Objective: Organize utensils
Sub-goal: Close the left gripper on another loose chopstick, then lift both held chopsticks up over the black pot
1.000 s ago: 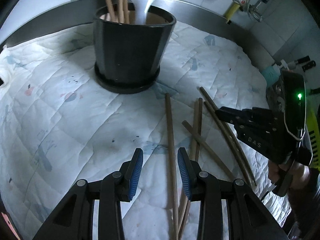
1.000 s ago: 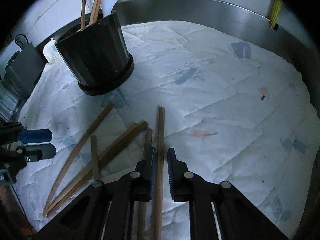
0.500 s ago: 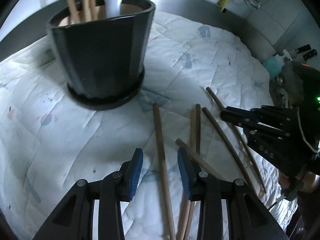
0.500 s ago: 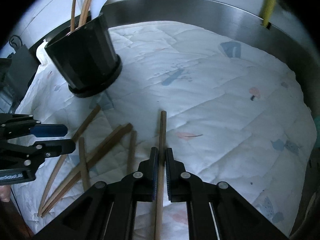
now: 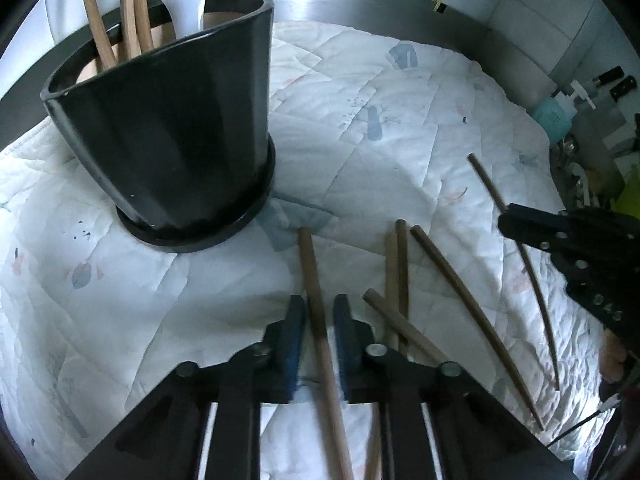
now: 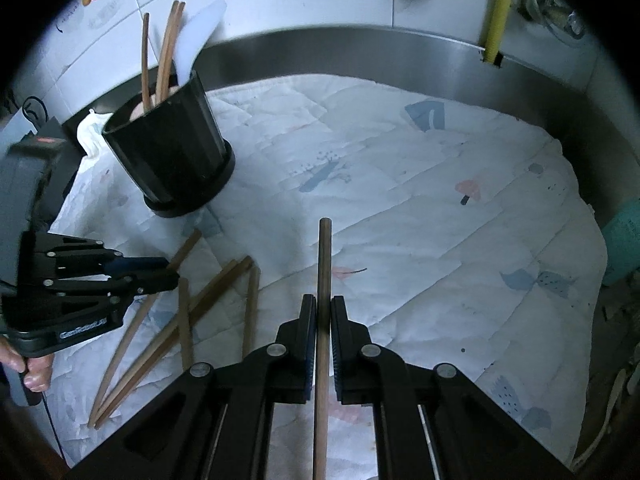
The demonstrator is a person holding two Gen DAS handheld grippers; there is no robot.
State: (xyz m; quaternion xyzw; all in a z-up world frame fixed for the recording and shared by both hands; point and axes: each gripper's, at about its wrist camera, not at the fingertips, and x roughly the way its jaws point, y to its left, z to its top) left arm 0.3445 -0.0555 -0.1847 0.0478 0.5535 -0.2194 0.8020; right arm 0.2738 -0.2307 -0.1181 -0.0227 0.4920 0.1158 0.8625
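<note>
Your right gripper (image 6: pixel 319 322) is clamped on one chopstick (image 6: pixel 324 264), lifted above the quilted cloth (image 6: pixel 420 208). Your left gripper (image 5: pixel 319 322) straddles another chopstick (image 5: pixel 314 280), pads not quite touching it, near the black holder (image 5: pixel 168 136).

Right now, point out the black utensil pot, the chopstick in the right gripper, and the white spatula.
black utensil pot (image 6: pixel 176 152): right wrist view, on its ribbed side wall.
chopstick in the right gripper (image 6: pixel 323 264): right wrist view, on the shaft ahead of the fingers.
white spatula (image 6: pixel 198 46): right wrist view, on its blade above the pot.
</note>
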